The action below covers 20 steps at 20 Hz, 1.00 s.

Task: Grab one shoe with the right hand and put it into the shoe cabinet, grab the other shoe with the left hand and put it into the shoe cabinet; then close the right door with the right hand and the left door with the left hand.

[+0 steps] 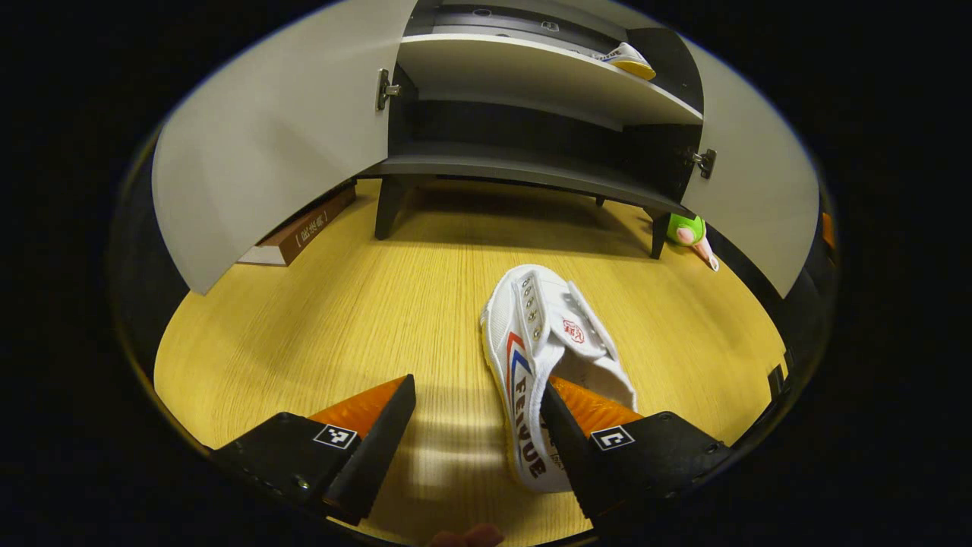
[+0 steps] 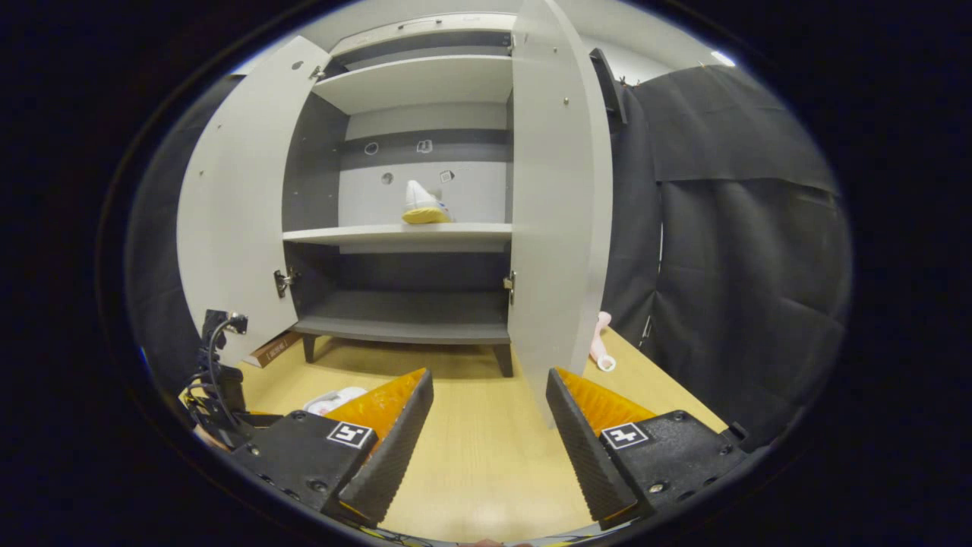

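A white shoe [image 1: 554, 357] with red and blue stripes lies on the wooden table [image 1: 342, 334], toe toward the cabinet. My left gripper [image 1: 478, 422] is open over its heel end. Its right finger [image 1: 581, 422] covers the shoe's opening and its left finger [image 1: 364, 433] stands clear over bare wood. The second shoe [image 2: 424, 205], white with a yellow sole, sits on the middle shelf [image 2: 395, 234] of the shoe cabinet [image 1: 524, 163]. Both doors stand open: the left door [image 2: 235, 220] and the right door [image 2: 558, 220]. My right gripper [image 2: 490, 410] is open and holds nothing, a little in front of the right door's edge.
A brown book [image 1: 300, 232] lies under the left door beside a cabinet leg. A green and pink toy [image 1: 687, 229] rests by the right leg. The left gripper's cabled housing [image 2: 216, 372] sits low at the left of the right gripper view. Black cloth [image 2: 729, 251] hangs to the right.
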Motion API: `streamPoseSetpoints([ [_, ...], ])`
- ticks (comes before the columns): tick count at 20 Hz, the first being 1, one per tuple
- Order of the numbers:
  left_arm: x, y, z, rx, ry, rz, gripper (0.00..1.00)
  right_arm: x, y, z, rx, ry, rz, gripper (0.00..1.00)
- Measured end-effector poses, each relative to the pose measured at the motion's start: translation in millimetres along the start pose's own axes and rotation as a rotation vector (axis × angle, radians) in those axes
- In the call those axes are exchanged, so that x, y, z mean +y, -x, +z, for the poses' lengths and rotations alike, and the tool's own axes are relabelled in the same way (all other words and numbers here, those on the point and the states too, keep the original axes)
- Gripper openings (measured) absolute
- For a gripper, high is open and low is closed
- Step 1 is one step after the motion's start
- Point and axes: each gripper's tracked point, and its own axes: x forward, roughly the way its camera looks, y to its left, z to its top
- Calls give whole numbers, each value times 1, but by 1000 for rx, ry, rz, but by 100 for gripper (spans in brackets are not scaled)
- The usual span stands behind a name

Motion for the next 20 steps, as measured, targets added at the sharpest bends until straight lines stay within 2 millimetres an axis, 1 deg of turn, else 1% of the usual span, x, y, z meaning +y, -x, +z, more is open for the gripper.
streamPoseSetpoints([
  [3, 2, -9, 0, 10, 4, 3, 96, -1, -4, -2, 7, 5, -2, 95],
  [6, 3, -18, 8, -10, -10, 1, 96, 0, -9, -4, 16, 10, -5, 95],
  [9, 2, -28, 12, -15, 15, -8, 96, 1, -12, -7, 24, 16, -3, 95],
  [11, 1, -33, 14, -20, 25, -14, 96, 1, -14, -8, 26, 24, -4, 95],
  [16, -3, -37, 18, -38, 34, -25, 95, 2, -16, -9, 31, 26, -2, 95],
  [17, -8, -37, 18, -43, 42, -36, 92, 3, -18, -11, 35, 30, -2, 95],
  [18, -14, -38, 20, -54, 55, -59, 81, 3, -18, -12, 40, 32, 1, 95],
  [19, -21, -39, 23, -68, 67, -80, 73, 5, -19, -13, 42, 33, 3, 95],
  [20, -21, -38, 25, -78, 60, -65, 39, 5, -20, -13, 46, 36, 4, 95],
])
